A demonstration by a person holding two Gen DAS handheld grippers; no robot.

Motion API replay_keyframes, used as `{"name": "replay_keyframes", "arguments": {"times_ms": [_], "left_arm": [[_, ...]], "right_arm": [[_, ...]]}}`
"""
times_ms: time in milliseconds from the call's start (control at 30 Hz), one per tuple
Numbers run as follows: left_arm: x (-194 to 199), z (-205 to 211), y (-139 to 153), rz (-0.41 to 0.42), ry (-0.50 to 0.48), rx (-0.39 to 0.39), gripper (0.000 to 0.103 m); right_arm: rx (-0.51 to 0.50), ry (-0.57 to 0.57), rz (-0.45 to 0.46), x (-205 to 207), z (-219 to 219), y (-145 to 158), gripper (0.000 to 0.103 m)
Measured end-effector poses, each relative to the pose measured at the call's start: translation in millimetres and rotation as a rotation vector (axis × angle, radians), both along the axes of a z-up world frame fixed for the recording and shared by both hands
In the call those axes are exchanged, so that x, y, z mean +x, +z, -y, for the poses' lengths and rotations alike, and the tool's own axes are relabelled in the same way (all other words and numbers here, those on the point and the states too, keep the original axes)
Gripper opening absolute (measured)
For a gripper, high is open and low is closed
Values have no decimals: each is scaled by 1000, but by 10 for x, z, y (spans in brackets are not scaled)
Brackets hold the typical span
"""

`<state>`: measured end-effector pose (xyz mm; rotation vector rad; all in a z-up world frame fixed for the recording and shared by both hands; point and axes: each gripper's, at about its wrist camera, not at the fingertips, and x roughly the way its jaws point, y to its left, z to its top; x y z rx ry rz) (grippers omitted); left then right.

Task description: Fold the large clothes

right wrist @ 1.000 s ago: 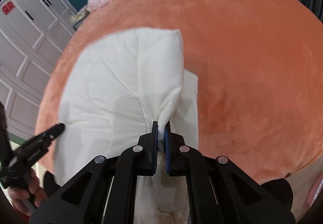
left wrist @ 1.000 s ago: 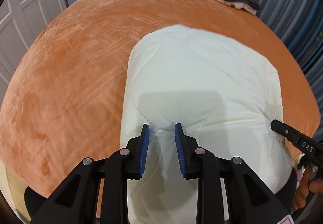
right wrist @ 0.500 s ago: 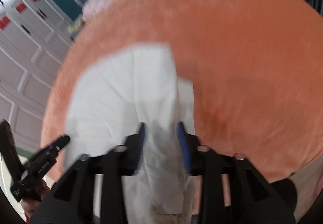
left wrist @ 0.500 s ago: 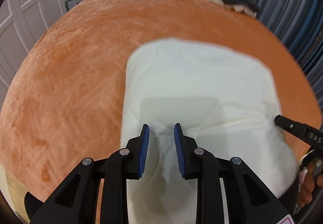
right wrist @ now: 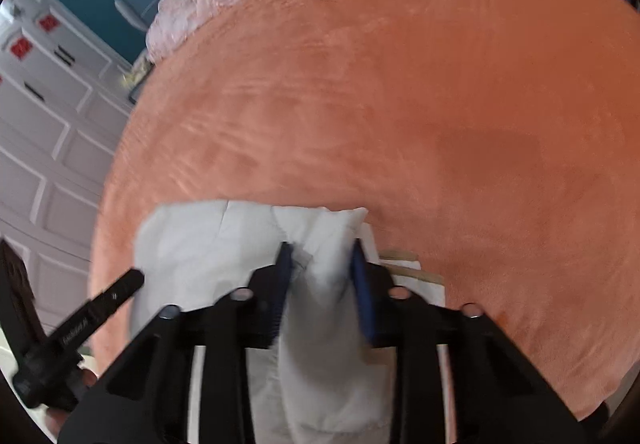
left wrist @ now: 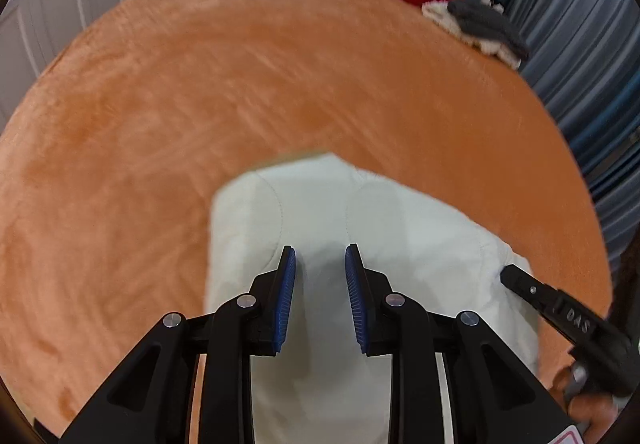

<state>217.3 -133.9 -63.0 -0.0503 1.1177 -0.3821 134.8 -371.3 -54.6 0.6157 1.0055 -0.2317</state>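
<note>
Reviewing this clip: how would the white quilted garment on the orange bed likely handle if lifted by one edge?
The white quilted garment would probably sag, since it drapes limply over the near edge of the orange plush bedcover. Its puffy stitched panels suggest it is light for its bulk. The folds may slip apart, as nothing pins them.
</note>
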Motion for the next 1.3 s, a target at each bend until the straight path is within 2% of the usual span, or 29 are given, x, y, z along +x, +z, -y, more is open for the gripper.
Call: {"name": "replay_keyframes", "arguments": {"times_ms": [100,267,467,633,867,900,933,967,1000,1067,1100,1167,1267,1300], "left_arm": [[-34,139,-174,24,-6,41,24],[-3,224,-363,43,-8,77,24],[-7,266,-514,81,0,99,25],[-30,325,-567,118,5,133,25],[-23,268,-537,120,10,111,26],[-26,230,-506,114,11,95,27],[-39,173,-453,104,10,73,34],[-59,111,-393,97,11,53,49],[-90,15,-323,87,15,31,58],[-224,-262,-155,64,30,-45,81],[-267,-341,-125,55,43,-56,88],[-382,-573,-112,6,85,-83,89],[-492,-871,-310,-154,107,-218,89],[-518,-929,-356,-183,117,-260,89]], "right_arm": [[-48,5,-18,-8,-24,-150,20],[-24,-8,-31,62,46,-398,20],[-31,8,-25,101,40,-534,19],[-37,1,-9,103,41,-575,19],[-18,-14,18,29,49,-527,21],[-8,-23,24,-5,72,-484,25],[0,-38,27,-59,91,-425,31],[2,-62,28,-153,109,-334,50],[9,-74,40,-268,118,-243,68],[5,-63,47,-488,109,-127,79],[6,-42,40,-585,100,-101,80],[35,-11,21,-761,97,-111,85],[125,3,-4,-968,127,-199,90],[162,9,-9,-1022,135,-242,91]]}}
